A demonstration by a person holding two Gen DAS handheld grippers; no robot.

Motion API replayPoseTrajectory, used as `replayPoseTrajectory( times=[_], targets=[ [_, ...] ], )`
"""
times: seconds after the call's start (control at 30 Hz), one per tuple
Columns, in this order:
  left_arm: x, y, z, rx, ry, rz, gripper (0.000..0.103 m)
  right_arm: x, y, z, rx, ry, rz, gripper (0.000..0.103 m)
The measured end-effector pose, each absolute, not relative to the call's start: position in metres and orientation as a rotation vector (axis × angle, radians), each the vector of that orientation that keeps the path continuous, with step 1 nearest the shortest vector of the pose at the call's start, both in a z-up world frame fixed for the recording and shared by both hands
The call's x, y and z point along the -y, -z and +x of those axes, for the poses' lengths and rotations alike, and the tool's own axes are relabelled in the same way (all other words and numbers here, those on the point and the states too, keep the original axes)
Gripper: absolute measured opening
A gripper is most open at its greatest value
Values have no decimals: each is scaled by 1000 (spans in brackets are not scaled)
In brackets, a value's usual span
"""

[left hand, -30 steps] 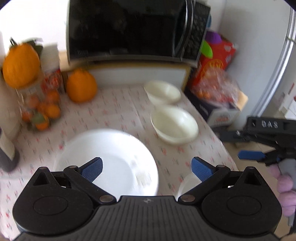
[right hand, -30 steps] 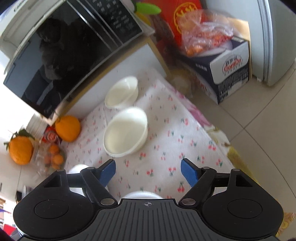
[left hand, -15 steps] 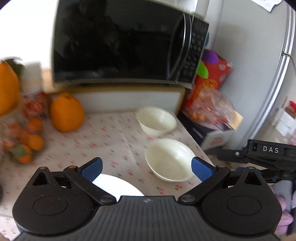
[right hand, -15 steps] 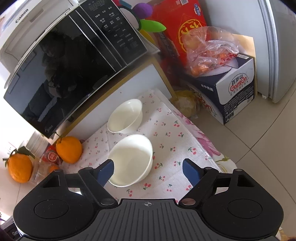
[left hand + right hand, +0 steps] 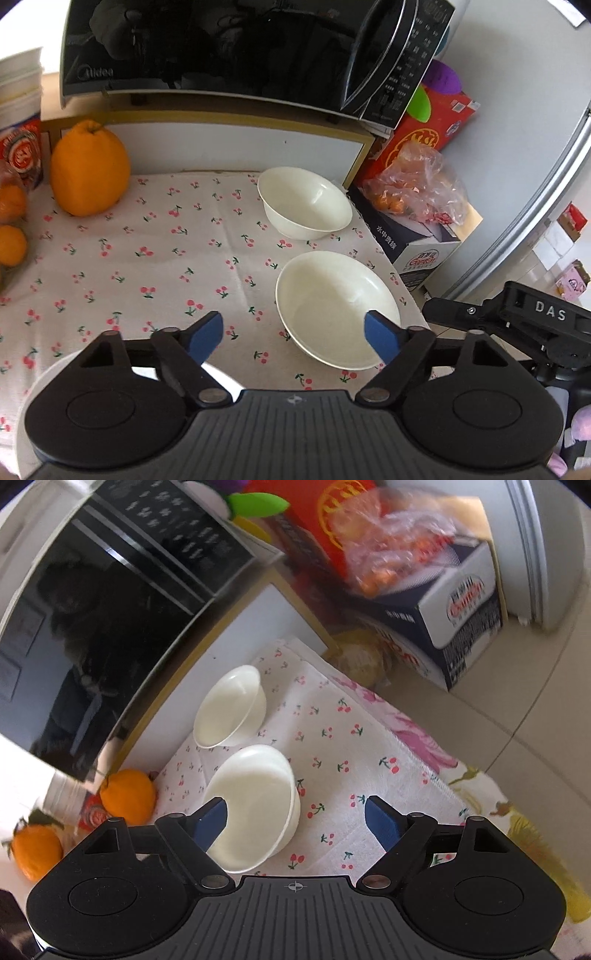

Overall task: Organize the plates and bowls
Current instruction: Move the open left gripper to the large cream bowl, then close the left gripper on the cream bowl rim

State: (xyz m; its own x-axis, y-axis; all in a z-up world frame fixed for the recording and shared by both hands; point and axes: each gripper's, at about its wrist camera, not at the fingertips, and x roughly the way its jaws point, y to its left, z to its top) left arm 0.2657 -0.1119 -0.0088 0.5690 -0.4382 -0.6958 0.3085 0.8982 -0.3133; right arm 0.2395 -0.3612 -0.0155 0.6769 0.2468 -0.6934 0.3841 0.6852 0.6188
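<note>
The near bowl (image 5: 338,308) is found just ahead of the left gripper (image 5: 293,338), a little to the right of the line between its pads, with its far-right rim beside the right pad. It is round, so no long axis is offered; only the rim and its flared wall are there to be taken. In the right wrist view the same near bowl (image 5: 255,805) lies ahead and to the left of the right gripper (image 5: 295,821), whose left pad overlaps the bowl's near rim in the picture; whether it touches cannot be told. Both grippers are judged about equally near, the right 1 perhaps better placed over the rim.

The left gripper's jaws have just been closing and now stand part open, with nothing pressed between them. The right gripper is held wide open and grips nothing.

The far bowl (image 5: 304,203), smaller, stands beyond the near 1, apart from it, upright, close to the white shelf front. A white plate (image 5: 44,376) is seen partly hidden under the left gripper's body, on its left.

All 3 rest on a surface covered by a cherry-print cloth (image 5: 166,266). A large orange fruit (image 5: 90,168) sits far left of the left gripper, a black microwave (image 5: 236,51) above on the shelf, and a carton (image 5: 413,240) holding a plastic bag of small fruit to the right, off the surface, next to a grey fridge door (image 5: 535,184).
</note>
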Motion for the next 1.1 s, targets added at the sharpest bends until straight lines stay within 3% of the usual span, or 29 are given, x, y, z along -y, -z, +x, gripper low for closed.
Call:
replayPoseTrajectory(
  times=[0.2, 0.33, 0.6, 0.9, 1.1],
  targets=[
    [119, 20, 277, -881, 454, -250, 46, 362, 31, 244, -844, 94, 962, 82],
    [122, 25, 281, -876, 429, -268, 37, 359, 42, 246, -852, 110, 1015, 64],
    [120, 33, 287, -899, 375, -296, 17, 353, 59, 252, -878, 126, 1056, 46],
    [123, 36, 286, -927, 371, -257, 9, 344, 66, 254, -899, 136, 1055, 20],
    [124, 35, 284, -934, 367, -253, 8, 341, 63, 255, -900, 132, 1034, 16]
  ],
)
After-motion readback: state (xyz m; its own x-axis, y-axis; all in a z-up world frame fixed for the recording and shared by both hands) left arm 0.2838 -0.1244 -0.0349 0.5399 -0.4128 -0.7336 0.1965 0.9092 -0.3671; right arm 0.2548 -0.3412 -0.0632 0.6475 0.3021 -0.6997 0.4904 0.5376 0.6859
